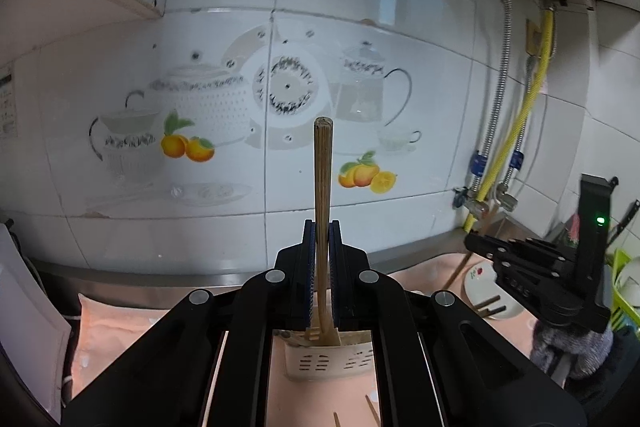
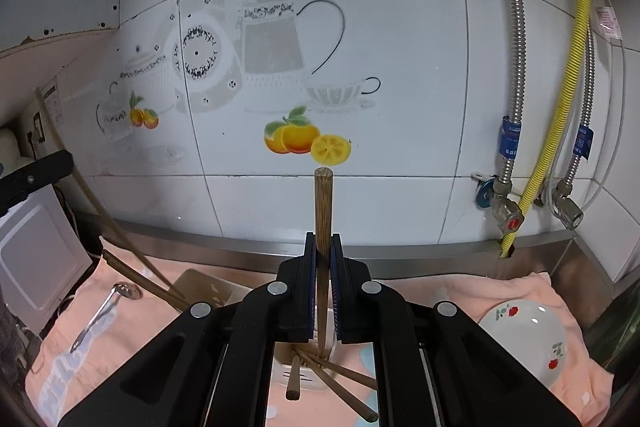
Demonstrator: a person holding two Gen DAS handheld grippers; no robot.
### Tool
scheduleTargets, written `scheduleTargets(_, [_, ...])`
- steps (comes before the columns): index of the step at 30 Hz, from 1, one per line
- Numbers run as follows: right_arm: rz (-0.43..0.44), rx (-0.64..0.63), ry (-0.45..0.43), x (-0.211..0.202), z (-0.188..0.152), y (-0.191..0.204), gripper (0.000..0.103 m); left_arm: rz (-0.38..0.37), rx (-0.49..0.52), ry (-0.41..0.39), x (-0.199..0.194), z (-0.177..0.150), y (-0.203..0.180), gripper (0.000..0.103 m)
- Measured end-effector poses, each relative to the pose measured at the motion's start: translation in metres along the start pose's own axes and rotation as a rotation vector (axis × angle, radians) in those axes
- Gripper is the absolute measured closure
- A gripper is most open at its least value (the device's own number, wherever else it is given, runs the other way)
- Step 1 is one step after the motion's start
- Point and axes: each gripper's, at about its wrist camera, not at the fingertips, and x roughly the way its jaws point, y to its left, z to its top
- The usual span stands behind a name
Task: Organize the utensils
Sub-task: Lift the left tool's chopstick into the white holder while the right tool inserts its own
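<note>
My left gripper is shut on a light wooden utensil that stands upright. Its slotted lower end hangs just over a cream slotted utensil holder. My right gripper is shut on a dark wooden chopstick, also upright. The chopstick's lower end reaches into a white holder with several chopsticks leaning out. In the left wrist view the right gripper shows at the right with its stick. In the right wrist view the left gripper is at the left edge, over the beige holder.
A peach cloth covers the counter before the tiled wall. A flowered white plate lies at the right and a metal slotted spoon at the left. Pipes and a yellow hose run down the right wall. A white appliance stands left.
</note>
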Motion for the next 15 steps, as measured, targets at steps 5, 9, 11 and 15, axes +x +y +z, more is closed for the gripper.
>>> scheduleTargets(5, [0.005,-0.008,0.021,0.003,-0.006,0.0,0.097,0.002,-0.031,0.036,0.019,-0.013,0.008,0.098])
scheduleTargets(9, [0.004,-0.013,0.038,0.005,-0.011,0.0,0.097,0.007,-0.023,0.08,0.033,-0.023,0.007,0.098])
scheduleTargets(11, [0.002,-0.012,0.045,0.005,-0.013,0.0,0.097,0.009,-0.018,0.099,0.038,-0.027,0.006,0.098])
scheduleTargets(15, [0.007,-0.011,0.059,0.005,-0.018,-0.002,0.096,0.014,-0.011,0.13,0.047,-0.035,0.004,0.098])
